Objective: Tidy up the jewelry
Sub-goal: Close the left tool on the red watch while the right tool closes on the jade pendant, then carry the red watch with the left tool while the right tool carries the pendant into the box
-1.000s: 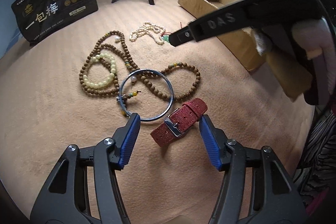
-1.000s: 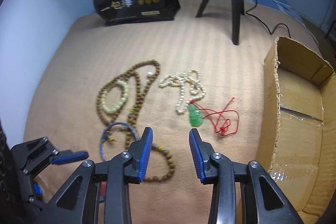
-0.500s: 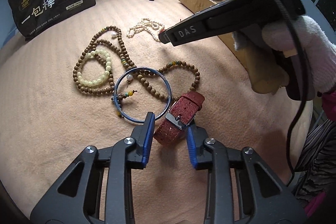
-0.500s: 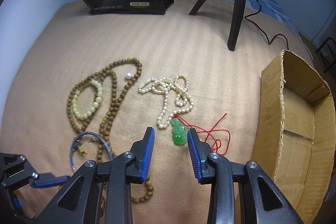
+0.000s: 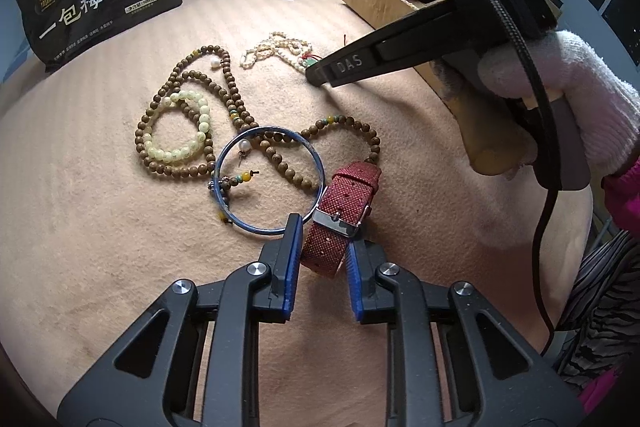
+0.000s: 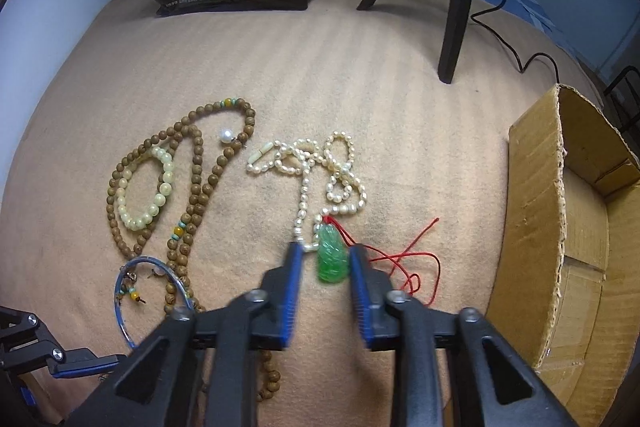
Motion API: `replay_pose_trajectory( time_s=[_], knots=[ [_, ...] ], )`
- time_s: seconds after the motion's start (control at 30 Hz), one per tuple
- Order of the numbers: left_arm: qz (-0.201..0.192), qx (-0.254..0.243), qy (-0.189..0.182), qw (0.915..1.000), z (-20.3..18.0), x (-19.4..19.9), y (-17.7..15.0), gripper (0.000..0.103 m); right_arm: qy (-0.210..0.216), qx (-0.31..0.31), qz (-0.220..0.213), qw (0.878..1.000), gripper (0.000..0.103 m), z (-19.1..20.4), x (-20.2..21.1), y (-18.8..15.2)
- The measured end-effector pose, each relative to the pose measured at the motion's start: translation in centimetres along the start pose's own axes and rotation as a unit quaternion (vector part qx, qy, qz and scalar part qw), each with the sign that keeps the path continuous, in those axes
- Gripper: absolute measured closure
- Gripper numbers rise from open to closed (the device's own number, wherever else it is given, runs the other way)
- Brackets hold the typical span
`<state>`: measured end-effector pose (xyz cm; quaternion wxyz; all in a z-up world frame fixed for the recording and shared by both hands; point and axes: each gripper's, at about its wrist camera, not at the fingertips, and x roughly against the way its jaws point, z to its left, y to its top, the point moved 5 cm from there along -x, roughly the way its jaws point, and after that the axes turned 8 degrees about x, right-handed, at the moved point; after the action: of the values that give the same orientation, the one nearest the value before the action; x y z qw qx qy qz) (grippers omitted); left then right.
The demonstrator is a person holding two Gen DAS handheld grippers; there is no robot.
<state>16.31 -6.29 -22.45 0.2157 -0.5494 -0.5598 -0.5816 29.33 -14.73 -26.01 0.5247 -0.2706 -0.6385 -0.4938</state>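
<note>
Now the left gripper [image 5: 320,247] fingers pinch the red watch strap [image 5: 340,223], while the right gripper [image 6: 324,267], fingers closing, brackets the green pendant [image 6: 331,259].

Right claw [image 6: 323,259] closing around green pendant [image 6: 331,259] on red cord [image 6: 404,259]; right pad touching it, left still apart. Pearl necklace [image 6: 320,171] just beyond, cardboard box [image 6: 560,227] far right.

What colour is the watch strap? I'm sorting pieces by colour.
Dark red woven fabric, with a silver buckle; the watch strap shows best in the left wrist view.
</note>
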Motion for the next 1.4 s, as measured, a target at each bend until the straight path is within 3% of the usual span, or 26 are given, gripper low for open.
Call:
replay_pose_trajectory(
  time_s=[0.63,1.1,1.4],
  knots=[
    [-0.016,0.012,0.004,0.9998,-0.3,1.4,0.0,0.088,0.029,-0.033,-0.017,0.999,0.09,-0.9,2.5,-3.1],
    [-0.054,0.03,0.016,0.9979,-1.1,4.3,1.7,0.088,0.037,-0.035,-0.085,0.995,0.09,0.0,9.8,-4.0],
    [-0.092,0.037,0.012,0.995,-2.7,6.4,3.6,0.088,0.024,-0.047,-0.123,0.991,0.09,-1.5,14.3,-6.2]
  ],
)
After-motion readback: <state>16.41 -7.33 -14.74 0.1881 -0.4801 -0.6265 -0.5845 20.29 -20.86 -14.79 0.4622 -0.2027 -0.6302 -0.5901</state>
